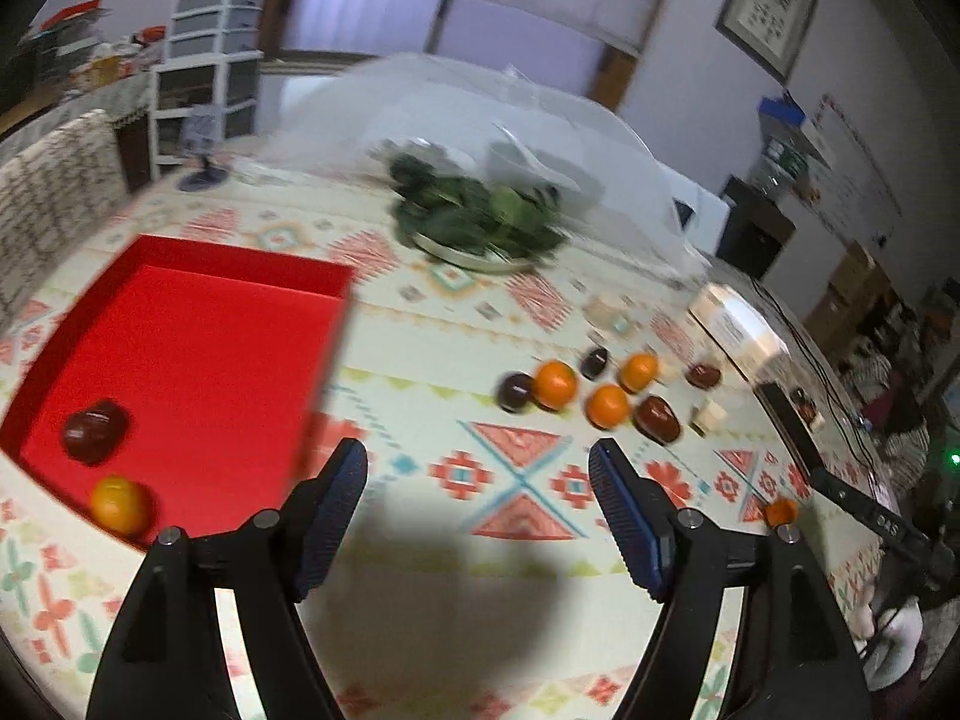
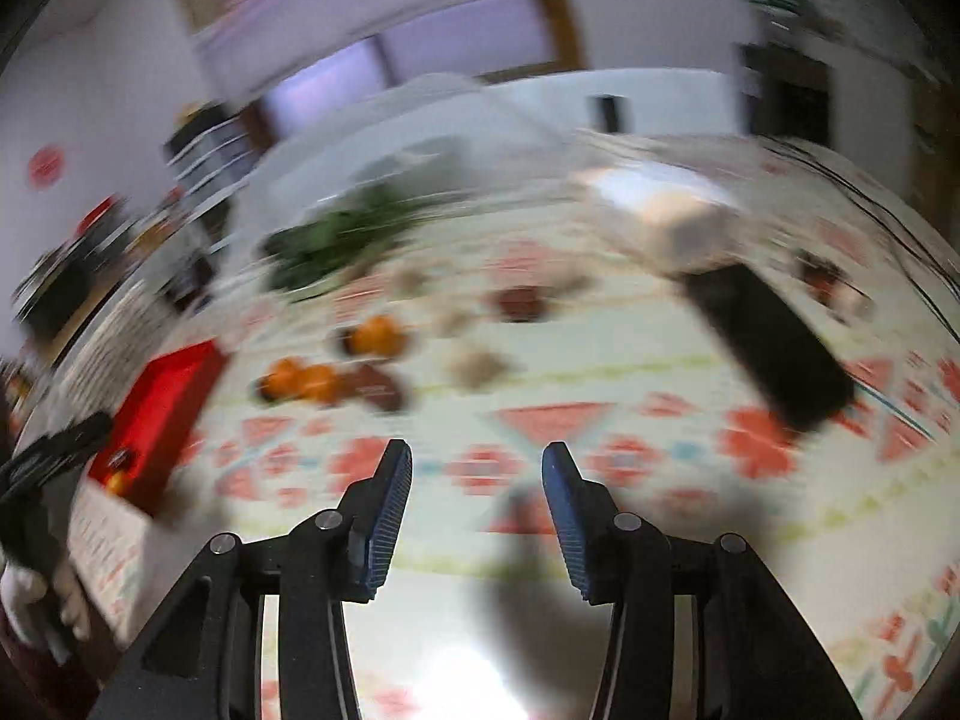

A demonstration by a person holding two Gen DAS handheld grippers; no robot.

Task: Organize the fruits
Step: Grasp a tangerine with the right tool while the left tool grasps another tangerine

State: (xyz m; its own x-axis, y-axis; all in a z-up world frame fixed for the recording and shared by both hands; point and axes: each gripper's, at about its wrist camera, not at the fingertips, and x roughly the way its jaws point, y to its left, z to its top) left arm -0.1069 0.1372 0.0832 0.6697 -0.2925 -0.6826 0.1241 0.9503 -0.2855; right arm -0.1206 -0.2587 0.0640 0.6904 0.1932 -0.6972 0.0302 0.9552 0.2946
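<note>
A red tray (image 1: pixel 198 330) lies at the left of the patterned tablecloth, with a dark plum (image 1: pixel 95 431) and an orange (image 1: pixel 120 504) in its near end. Three oranges (image 1: pixel 555 384) and several dark plums (image 1: pixel 657 418) sit loose in a cluster on the cloth, right of the tray. My left gripper (image 1: pixel 478 450) hangs open over bare cloth in front of that cluster, nothing between its fingers. The right wrist view is blurred: my right gripper (image 2: pixel 477 451) is open and empty above the cloth, with the fruit cluster (image 2: pixel 300 381) and tray (image 2: pixel 162 414) far to its left.
A plate of leafy greens (image 1: pixel 480 216) stands behind the fruit under a clear mesh cover. A white box (image 1: pixel 732 324) and a long black object (image 2: pixel 774 348) lie at the right. A small orange thing (image 1: pixel 780 510) sits near the right edge. A white-gloved hand (image 2: pixel 30 594) shows at the left.
</note>
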